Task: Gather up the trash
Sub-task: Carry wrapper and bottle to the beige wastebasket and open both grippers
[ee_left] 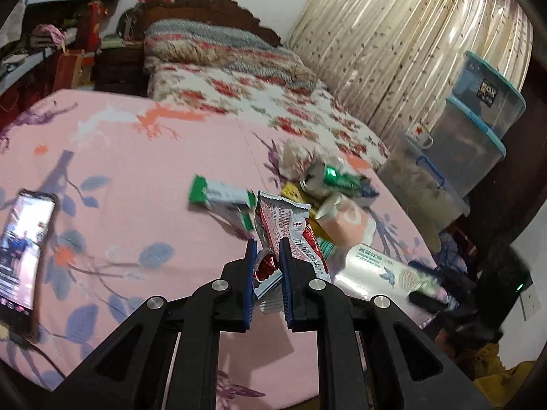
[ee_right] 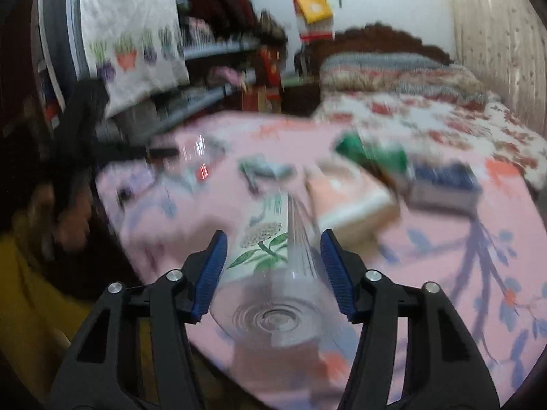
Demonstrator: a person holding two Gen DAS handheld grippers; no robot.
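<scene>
2 close wrist views over 1 bed (ee_left: pixel 119 143)

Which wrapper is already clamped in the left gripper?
The red-and-white snack wrapper, pinched upright in the shut left gripper. The green-and-white wrapper lies loose on the pink bedsheet, beyond the fingers.

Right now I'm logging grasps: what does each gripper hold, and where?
Left gripper: red snack wrapper, pinched at its lower end. Right gripper: its fingers flank the clear bottle near its base; contact is unclear.
</scene>
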